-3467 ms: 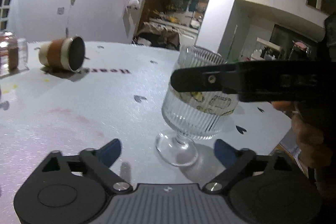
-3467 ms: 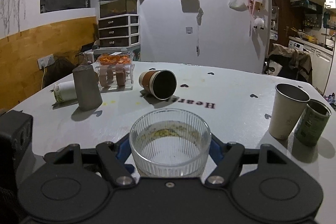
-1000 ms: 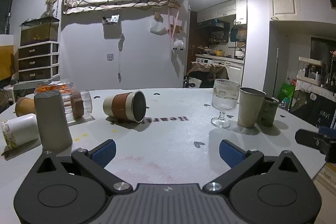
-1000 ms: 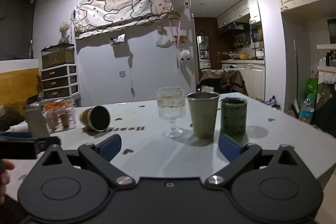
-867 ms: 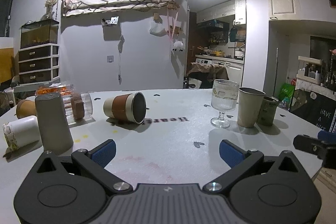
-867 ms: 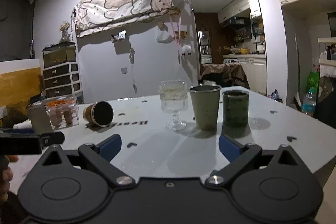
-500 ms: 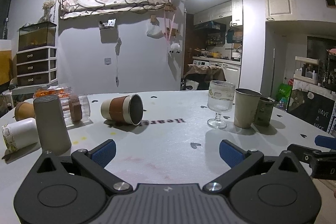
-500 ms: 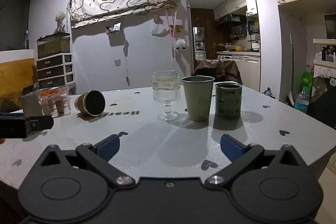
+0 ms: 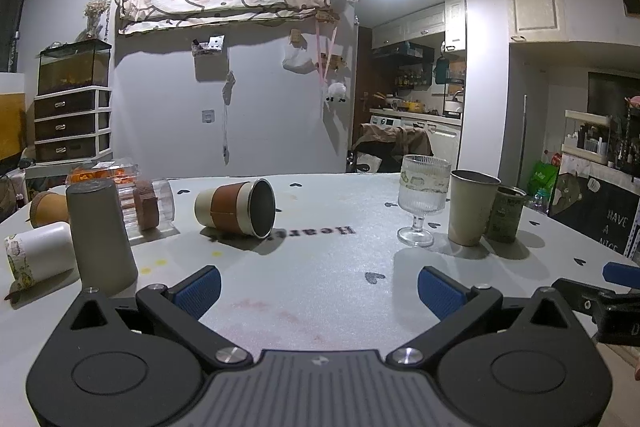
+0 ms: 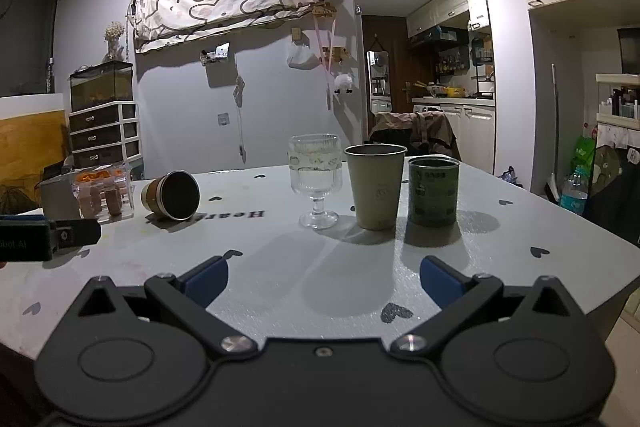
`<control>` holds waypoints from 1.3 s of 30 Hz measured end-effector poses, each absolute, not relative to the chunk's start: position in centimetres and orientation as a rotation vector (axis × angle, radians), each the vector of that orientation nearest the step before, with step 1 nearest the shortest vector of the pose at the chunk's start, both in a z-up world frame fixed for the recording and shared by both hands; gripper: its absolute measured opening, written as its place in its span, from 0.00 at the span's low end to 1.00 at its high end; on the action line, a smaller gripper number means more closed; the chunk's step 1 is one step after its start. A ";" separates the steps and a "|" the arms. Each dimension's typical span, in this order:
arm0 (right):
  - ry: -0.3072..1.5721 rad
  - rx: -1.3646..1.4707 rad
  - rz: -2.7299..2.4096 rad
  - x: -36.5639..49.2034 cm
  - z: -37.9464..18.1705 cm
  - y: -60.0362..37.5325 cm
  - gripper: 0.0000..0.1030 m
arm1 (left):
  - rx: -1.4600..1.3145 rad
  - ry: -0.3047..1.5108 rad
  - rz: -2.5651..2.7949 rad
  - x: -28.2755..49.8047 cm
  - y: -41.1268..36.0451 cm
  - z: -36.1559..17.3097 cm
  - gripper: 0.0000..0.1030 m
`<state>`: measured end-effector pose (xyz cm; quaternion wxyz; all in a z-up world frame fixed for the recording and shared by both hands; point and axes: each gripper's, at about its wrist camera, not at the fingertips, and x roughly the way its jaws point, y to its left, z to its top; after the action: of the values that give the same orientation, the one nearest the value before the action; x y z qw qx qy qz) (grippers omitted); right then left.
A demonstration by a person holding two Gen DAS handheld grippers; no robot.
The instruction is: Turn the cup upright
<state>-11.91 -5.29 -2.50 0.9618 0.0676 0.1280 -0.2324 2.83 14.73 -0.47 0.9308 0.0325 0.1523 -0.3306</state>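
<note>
Comparing with the frames seconds earlier, the stemmed glass no longer sits between the right gripper's fingers — it stands upright and free on the surface, just beside the tall beige cup and the green can. Both units have drawn back to the near edge. Right gripper: wide open, holding nothing. Left gripper: likewise wide open and empty. Judgement: that glass is done; the brown-banded cup lying on its side, mouth toward the cameras, looks like the next candidate. The left view alone shows an inverted grey cup and a white cup on its side; the right view hides most of these behind the left unit.
</note>
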 end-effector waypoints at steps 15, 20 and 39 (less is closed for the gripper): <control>0.259 0.140 -0.474 -11.9 -2.6 -5.4 1.00 | 0.070 0.310 -0.678 2.8 14.7 -0.4 1.00; 0.258 0.140 -0.472 -11.9 -2.6 -5.4 1.00 | 0.070 0.310 -0.677 2.8 14.7 -0.4 1.00; 0.257 0.142 -0.481 -12.1 -2.5 -5.7 1.00 | 0.072 0.309 -0.675 2.8 14.8 -0.4 1.00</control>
<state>-12.07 -5.72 -2.46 0.9606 0.0701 0.1269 -0.2372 2.79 14.76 -0.43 0.9312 0.0350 0.1511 -0.3299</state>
